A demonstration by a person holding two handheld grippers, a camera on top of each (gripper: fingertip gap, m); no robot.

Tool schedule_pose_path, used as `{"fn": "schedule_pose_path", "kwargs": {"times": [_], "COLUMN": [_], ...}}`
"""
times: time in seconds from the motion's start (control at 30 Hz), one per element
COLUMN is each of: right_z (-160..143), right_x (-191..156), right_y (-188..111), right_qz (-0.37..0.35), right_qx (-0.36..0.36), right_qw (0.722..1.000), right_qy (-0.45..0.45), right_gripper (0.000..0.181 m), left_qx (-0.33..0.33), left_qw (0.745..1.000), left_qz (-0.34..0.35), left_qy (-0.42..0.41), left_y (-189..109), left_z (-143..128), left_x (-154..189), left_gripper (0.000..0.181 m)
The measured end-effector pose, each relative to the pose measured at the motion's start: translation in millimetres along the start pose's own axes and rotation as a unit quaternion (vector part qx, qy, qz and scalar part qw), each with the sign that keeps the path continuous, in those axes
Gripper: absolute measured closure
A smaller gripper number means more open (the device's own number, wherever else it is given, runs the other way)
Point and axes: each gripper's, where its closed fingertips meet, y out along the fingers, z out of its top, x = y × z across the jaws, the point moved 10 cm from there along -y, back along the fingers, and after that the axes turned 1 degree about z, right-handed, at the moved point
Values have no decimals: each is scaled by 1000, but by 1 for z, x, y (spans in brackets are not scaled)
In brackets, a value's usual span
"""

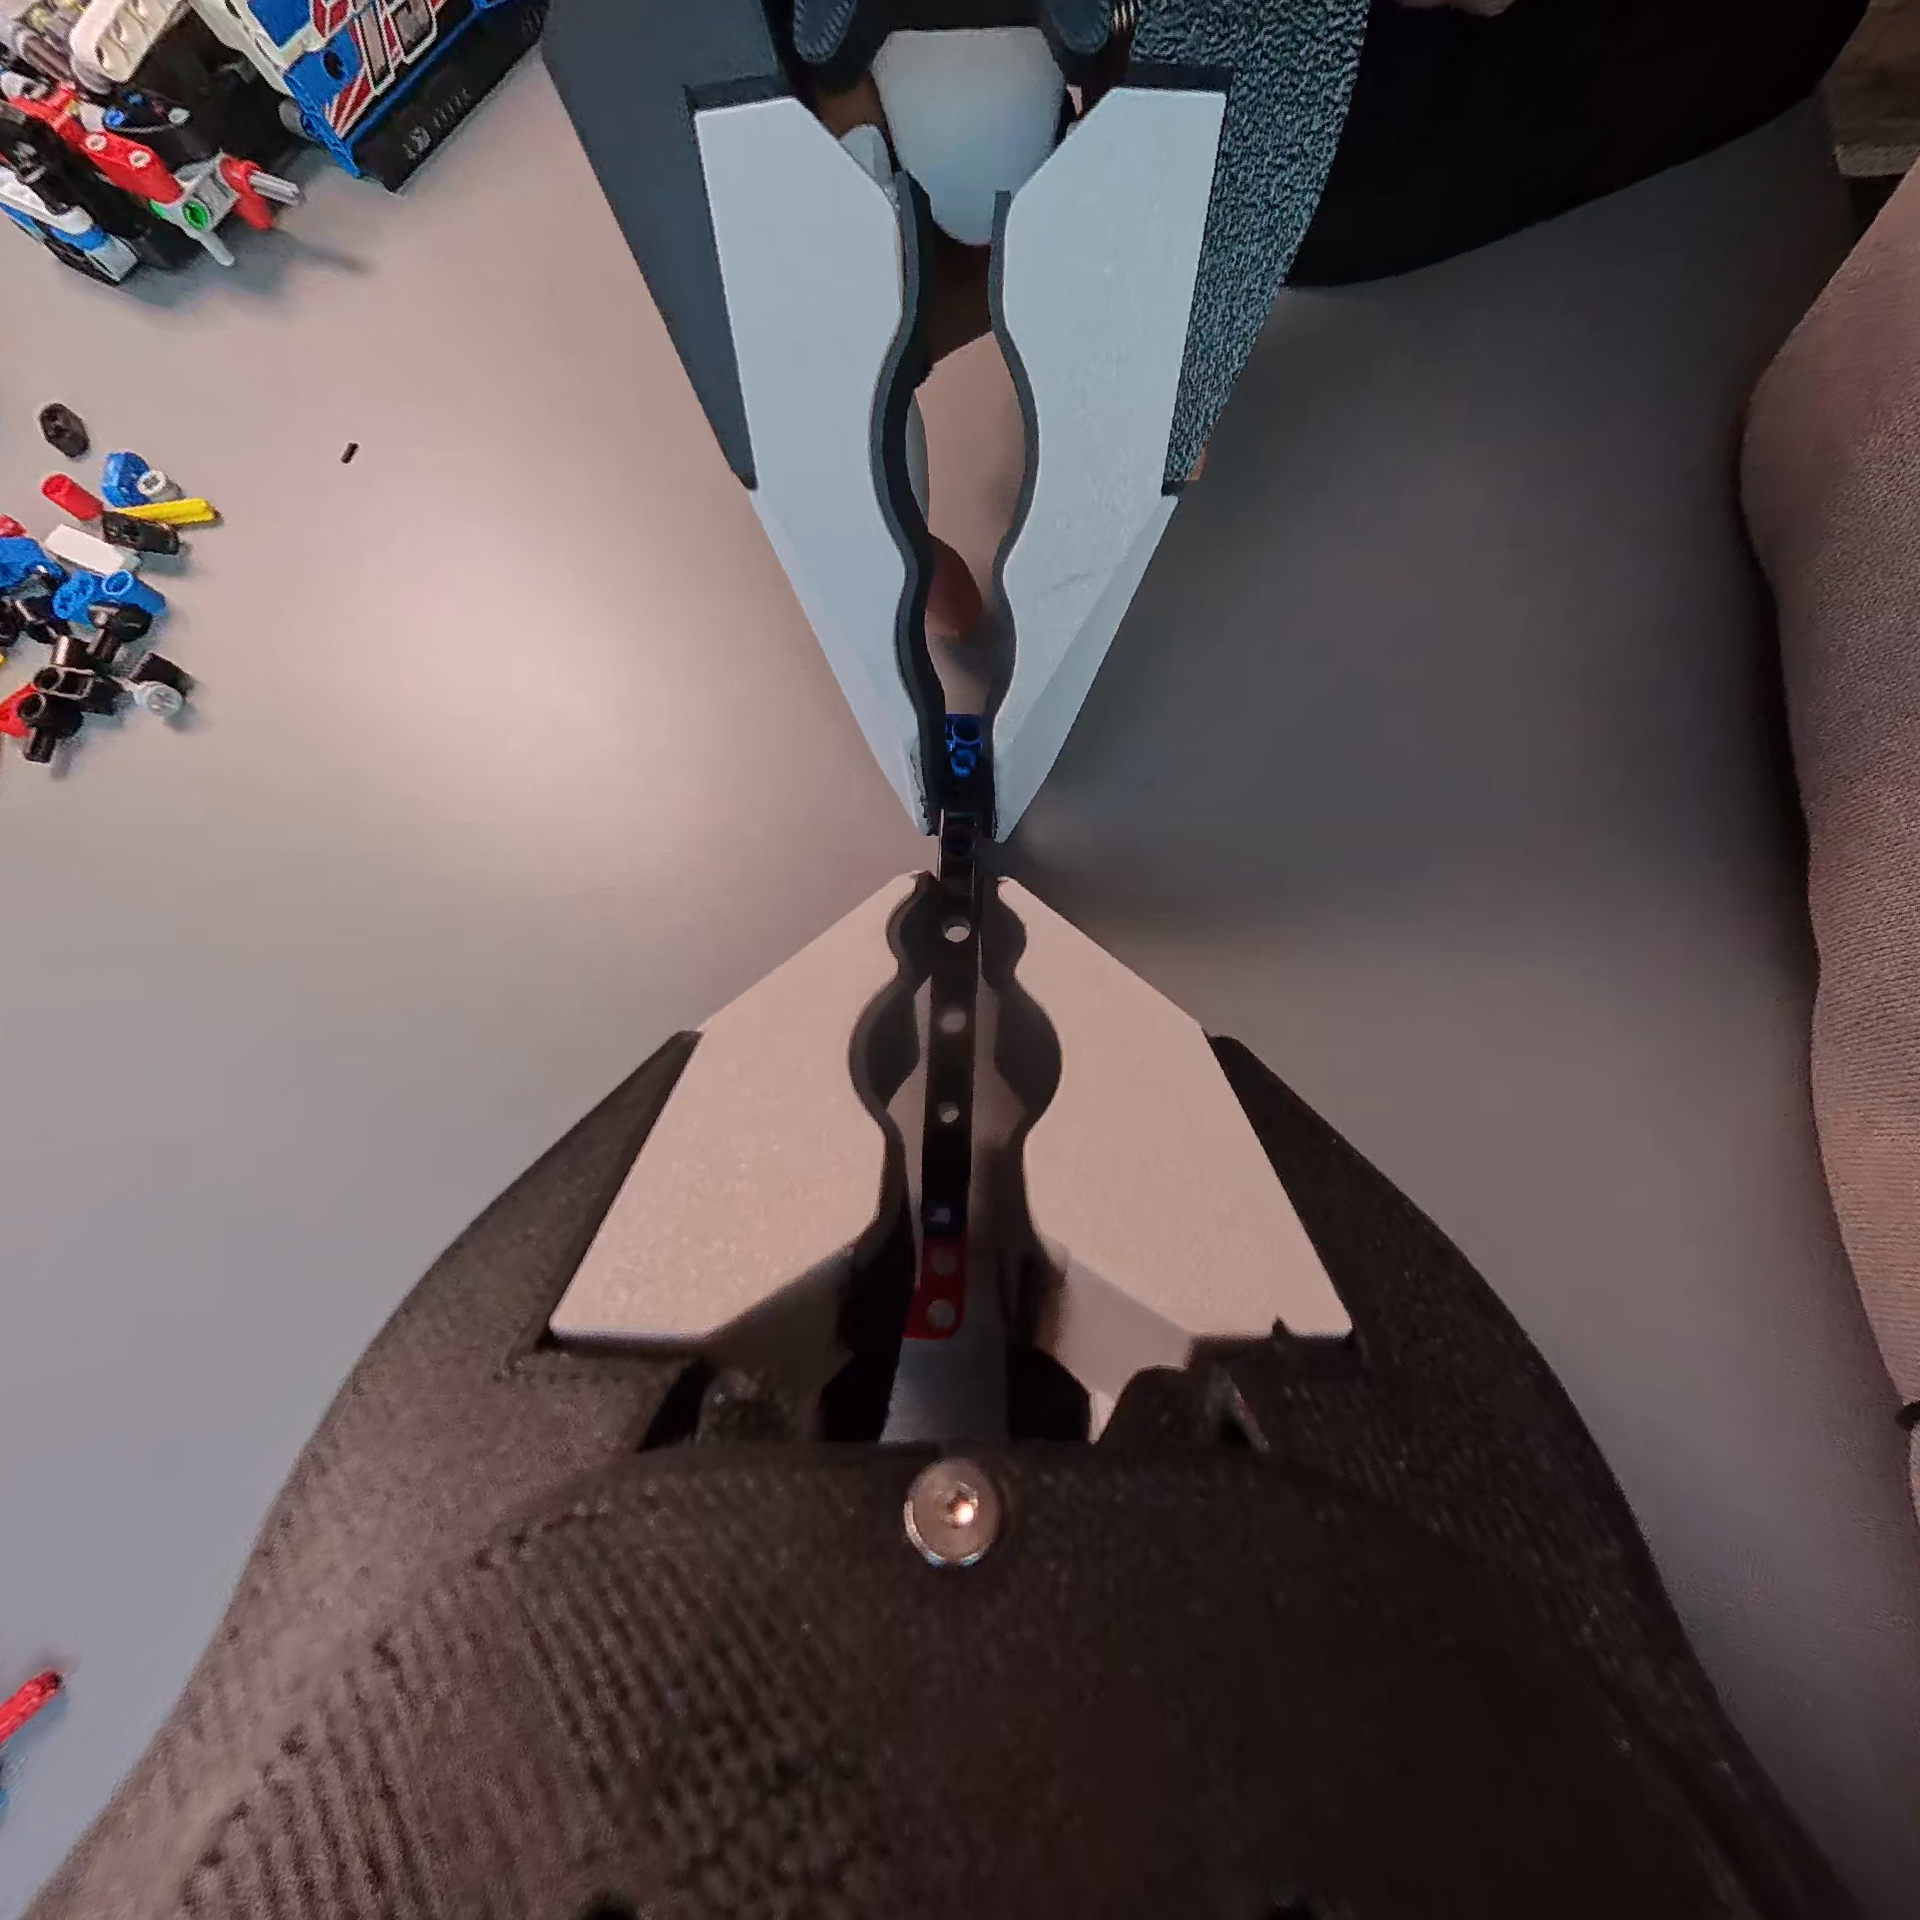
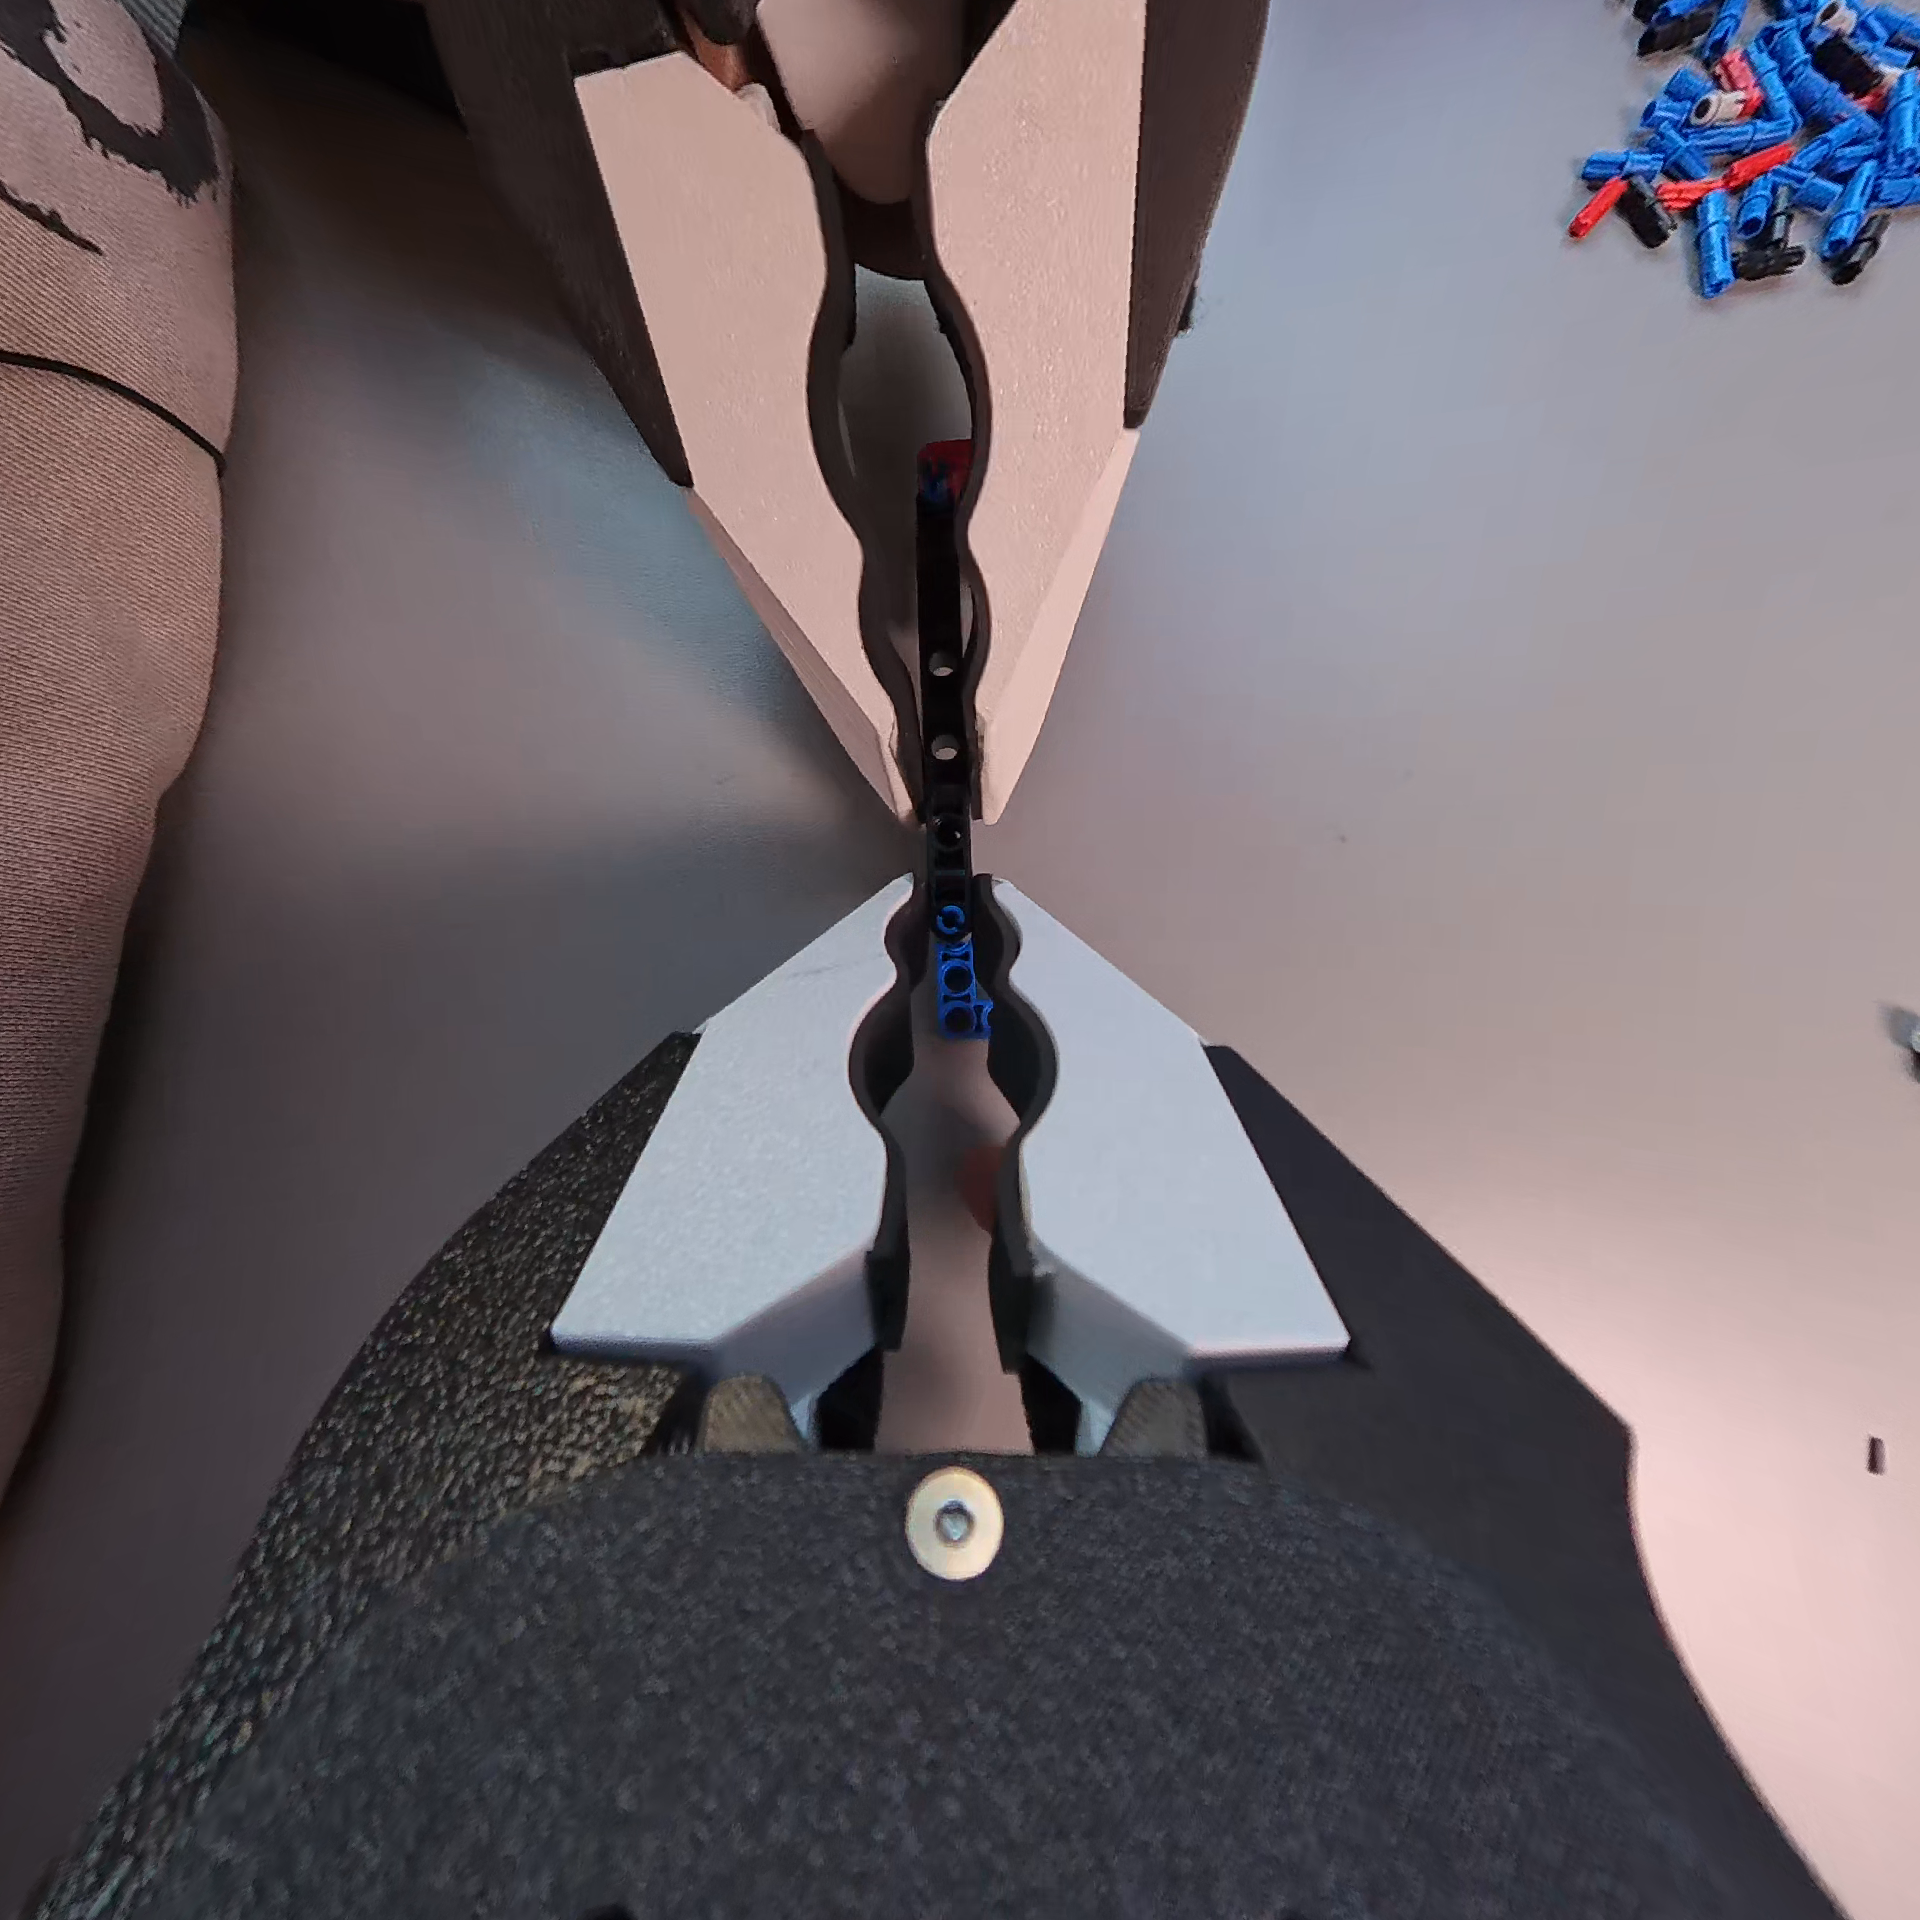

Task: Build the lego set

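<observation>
Both grippers meet tip to tip over the table, each clenched on the same part. Left gripper (image 1: pixel 956 883) has the black beam (image 1: pixel 951 1023) running back between its fingers, w/ a red piece (image 1: pixel 941 1294) at the inner end, deep in the jaws. Right gripper (image 2: pixel 951 883) pinches the opposite end, where a blue connector (image 2: pixel 961 987) sits just inside its tips. In the left wrist view the right gripper comes in from straight ahead, and vice versa.

Beam's long axis runs straight from one gripper into the other, roughly level above the grey table (image 1: pixel 468 935); blue end toward the right gripper, red end toward the left. Pin holes face up at both cams.

Step in hand looks like seating the blue connector on the beam end, or passing the assy across; can't tell which. To do it well: keep both grippers collinear w/ the beam, push along the axis only, no twist, or the thin beam will lever out of the narrow tips. Hold the left grip firm as the anchor.

Outward: loose parts pile (image 1: pixel 94 582) and a half-built model (image 1: pixel 114 177) well off to the left gripper's left; a heap of blue pins (image 2: pixel 1766 145) far to the right gripper's right. A person's sleeve (image 2: pixel 94 623) sits on its other side.
</observation>
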Motion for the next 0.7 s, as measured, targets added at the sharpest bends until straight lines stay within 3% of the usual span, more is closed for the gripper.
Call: {"fn": "schedule_pose_path", "kwargs": {"times": [0.33,0.7], "right_z": [-1,-4], "right_x": [4,-1], "right_y": [1,5], "right_qz": [22,37], "right_qx": [-3,-18], "right_qw": [999,999], "right_qy": [27,10], "right_gripper": [175,175], "left_qx": [-15,-26], "left_qw": [998,998], "left_qz": [-62,-48], "left_qy": [-24,30], "left_y": [2,8], "left_z": [1,0], "left_x": [-12,-1], "left_gripper": [174,173]}}
